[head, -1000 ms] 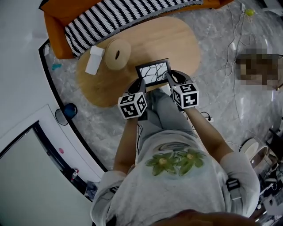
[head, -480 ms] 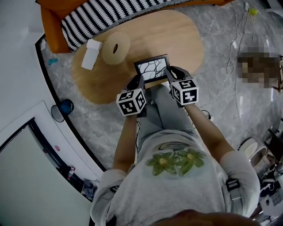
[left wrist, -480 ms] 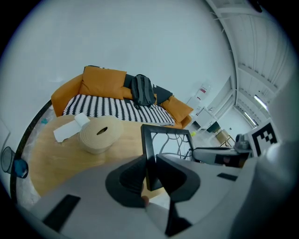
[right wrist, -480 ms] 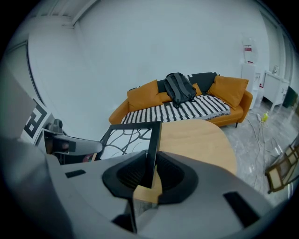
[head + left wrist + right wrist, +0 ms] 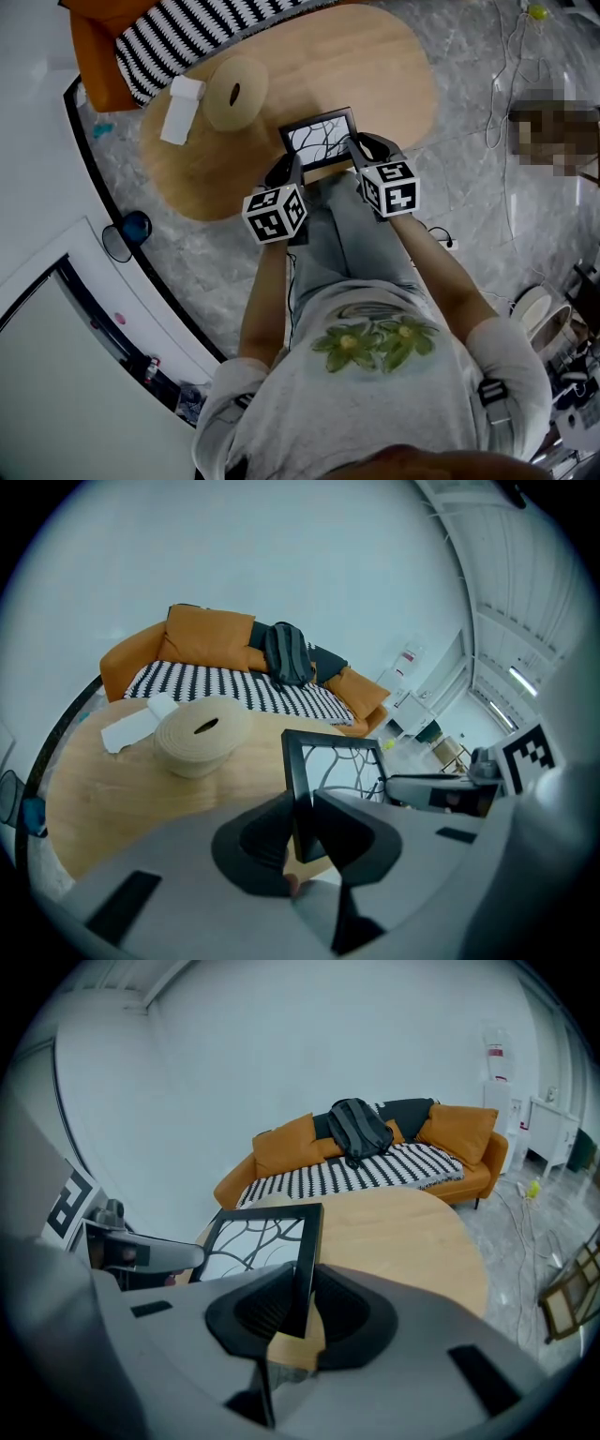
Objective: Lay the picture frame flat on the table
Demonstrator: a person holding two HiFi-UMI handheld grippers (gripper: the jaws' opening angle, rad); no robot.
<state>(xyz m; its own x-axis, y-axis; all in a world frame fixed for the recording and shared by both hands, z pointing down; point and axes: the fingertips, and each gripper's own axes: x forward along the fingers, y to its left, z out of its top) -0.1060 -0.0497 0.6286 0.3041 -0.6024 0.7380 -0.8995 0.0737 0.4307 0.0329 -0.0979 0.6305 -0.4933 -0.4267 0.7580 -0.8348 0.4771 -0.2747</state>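
A black picture frame [image 5: 320,141] with a white branch print is held at the near edge of the oval wooden table [image 5: 375,66]. My left gripper [image 5: 287,170] is shut on its left side rail [image 5: 298,789]. My right gripper [image 5: 359,149] is shut on its right side rail [image 5: 307,1251]. In both gripper views the frame leans back, its top edge away from me. Whether its bottom edge touches the table is hidden by the jaws.
A round beige woven holder [image 5: 232,92] and a white folded paper [image 5: 181,96] lie on the table's left part. Beyond the table stands an orange sofa [image 5: 94,56] with a striped cushion and a dark backpack [image 5: 286,653]. Cables [image 5: 511,84] trail on the marble floor at right.
Both grippers have sunk with the frame, which now sits lower and closer to the tabletop. Their grip on the side rails is unchanged.
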